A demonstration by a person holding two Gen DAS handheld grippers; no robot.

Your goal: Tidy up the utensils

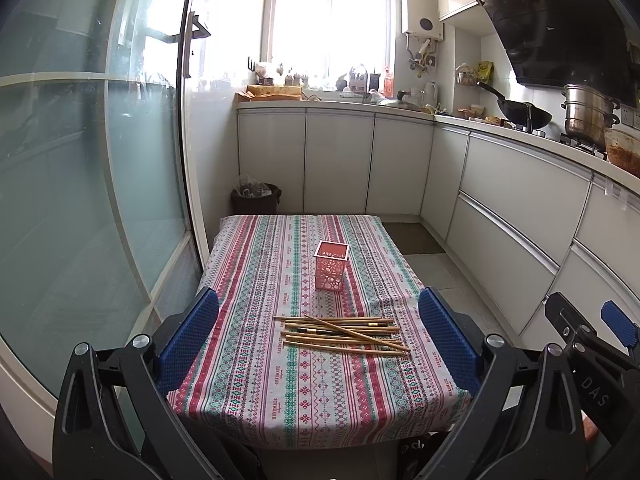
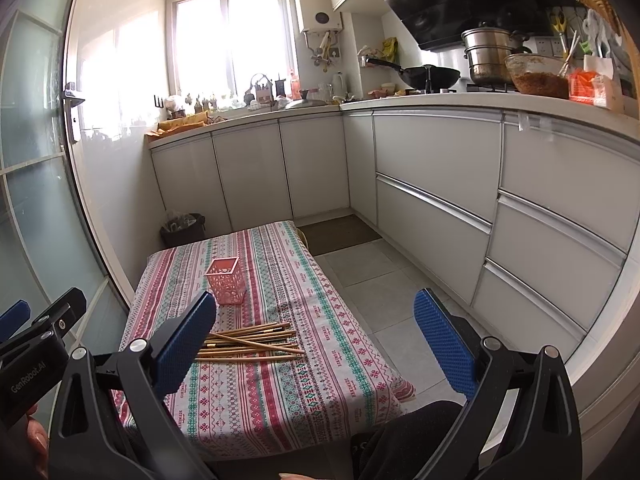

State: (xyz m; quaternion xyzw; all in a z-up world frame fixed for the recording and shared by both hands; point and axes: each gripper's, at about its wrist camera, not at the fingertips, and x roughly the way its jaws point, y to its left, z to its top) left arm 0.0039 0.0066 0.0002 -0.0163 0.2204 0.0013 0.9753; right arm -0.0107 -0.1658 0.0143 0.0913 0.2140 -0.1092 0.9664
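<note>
A: How do the jaws stand?

B: The left gripper has its blue pads spread wide with nothing between them, and so does the right gripper.

A: Where are the utensils?

B: The chopsticks lie in a loose crossed pile at lower centre of the left view, on the striped tablecloth. The pink holder stands upright beyond them, apart from the pile.

A: Any writing?

B: "GenRobot.AI" is on the black gripper body at the lower left of the right view, and "DAS" at the lower right of the left view. The cloth has small repeated words, perhaps "HANDMADE"; they are too small to be sure.

A: Farther out?

B: A wok and a steamer pot sit on the counter at upper right.
</note>
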